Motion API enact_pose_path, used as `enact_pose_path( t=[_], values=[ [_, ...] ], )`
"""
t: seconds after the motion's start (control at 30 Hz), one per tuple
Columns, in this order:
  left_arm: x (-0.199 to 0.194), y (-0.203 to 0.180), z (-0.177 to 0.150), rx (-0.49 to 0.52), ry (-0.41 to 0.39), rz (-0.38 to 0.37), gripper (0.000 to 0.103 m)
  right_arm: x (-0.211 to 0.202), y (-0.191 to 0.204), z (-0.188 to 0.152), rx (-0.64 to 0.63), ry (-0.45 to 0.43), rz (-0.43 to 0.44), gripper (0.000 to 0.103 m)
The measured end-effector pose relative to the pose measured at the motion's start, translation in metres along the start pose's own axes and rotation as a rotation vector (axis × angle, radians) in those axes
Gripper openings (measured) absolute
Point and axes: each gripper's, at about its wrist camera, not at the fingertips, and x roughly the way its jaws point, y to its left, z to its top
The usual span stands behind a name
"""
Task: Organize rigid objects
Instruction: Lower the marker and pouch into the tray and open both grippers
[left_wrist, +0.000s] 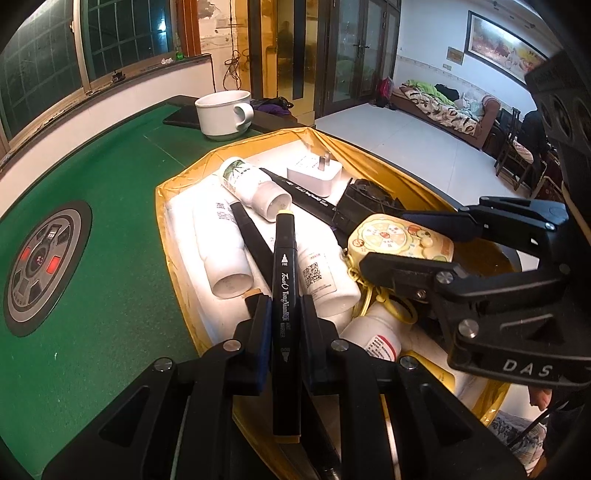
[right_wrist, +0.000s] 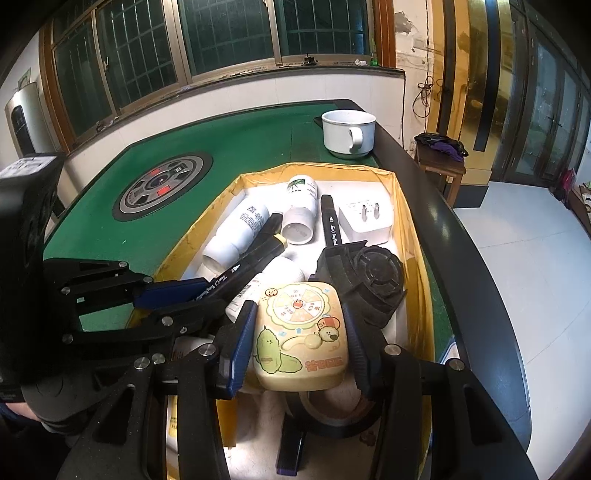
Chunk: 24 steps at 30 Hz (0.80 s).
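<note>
Both tools are loaded over the gold-lined box (right_wrist: 413, 236) on the green felt table (left_wrist: 110, 221). The left gripper (left_wrist: 283, 314) is clamped on a black marker pen with a pale yellow cap (left_wrist: 283, 295), its length running along the fingers toward twelve o'clock. The right gripper (right_wrist: 299, 332) is squeezed onto a cream square toy with a cartoon spinner face (right_wrist: 301, 328), the blue pads pressing its two sides. Beneath them, still in the box, lie white plastic bottles (right_wrist: 236, 232), a white wall plug (right_wrist: 365, 221) at one o'clock, and a black round fan-like part (right_wrist: 373, 280). A white ceramic mug (right_wrist: 347, 134) stands beyond the box at twelve. My read: these two are being lifted out for sorting. Rise straight, keep the hands apart so the marker's tip doesn't sweep the toy, and watch the toy's yellow chain (left_wrist: 369, 291) — it could snag a bottle.
</note>
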Motion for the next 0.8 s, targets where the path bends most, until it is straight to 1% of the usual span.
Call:
enact_pose_path(
  t=[0.2, 0.63, 0.7, 0.73, 0.77, 0.8],
  values=[
    [0.0012, 0.002, -0.0004, -0.002, 0.001, 0.005, 0.012, 0.007, -0.0015, 0.0057, 0.004, 0.025, -0.01, 0.042],
    [0.0038, 0.0005, -0.0017, 0.015, 0.0, 0.019, 0.013, 0.007, -0.006, 0.0033, 0.05, 0.027, 0.002, 0.043],
    [0.0037, 0.0004, -0.0024, 0.019, 0.0, 0.02, 0.014, 0.006, -0.0063, 0.0031, 0.056, 0.026, 0.006, 0.045],
    [0.0038, 0.0004, -0.0024, 0.021, 0.0, 0.023, 0.016, 0.0059, -0.0062, 0.0033, 0.057, 0.027, 0.01, 0.051],
    [0.0034, 0.0004, -0.0024, 0.021, -0.001, 0.028, 0.021, 0.0054, -0.0056, 0.0035, 0.055, 0.027, 0.015, 0.058],
    [0.0025, 0.0004, -0.0025, 0.023, -0.004, 0.032, 0.023, 0.004, -0.0045, 0.0034, 0.052, 0.023, 0.018, 0.063]
  ],
)
